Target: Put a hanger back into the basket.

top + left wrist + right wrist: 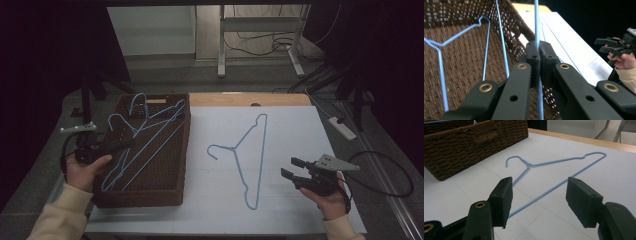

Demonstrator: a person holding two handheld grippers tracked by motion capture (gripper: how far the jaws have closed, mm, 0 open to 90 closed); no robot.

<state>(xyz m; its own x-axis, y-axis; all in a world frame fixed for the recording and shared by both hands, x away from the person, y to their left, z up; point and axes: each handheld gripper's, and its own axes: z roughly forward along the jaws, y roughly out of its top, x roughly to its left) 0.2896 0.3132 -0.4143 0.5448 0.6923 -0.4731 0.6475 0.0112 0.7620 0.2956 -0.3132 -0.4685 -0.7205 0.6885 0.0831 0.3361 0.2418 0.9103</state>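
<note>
While the left gripper (539,53) pinches a blue hanger (537,22) over the basket (170,192), the right gripper (537,202) hovers spread above the table's hanger (554,187).

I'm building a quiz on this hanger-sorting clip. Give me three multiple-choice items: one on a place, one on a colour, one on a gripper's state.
1. Where does the lone wire hanger lie?
A. flat on the white table top
B. inside the basket
C. on the floor

2. What colour are the wire hangers?
A. red
B. light blue
C. black

3. How does the left gripper stand?
A. wide open over the table
B. shut on nothing
C. shut on a hanger wire

Answers:
1 A: the high view shows it flat on the white table top, to the right of the woven basket and apart from it.
2 B: every wire, in the basket and on the table, is light blue.
3 C: the left gripper view shows both pads pressed on a blue wire, while the right gripper stands open.
</note>
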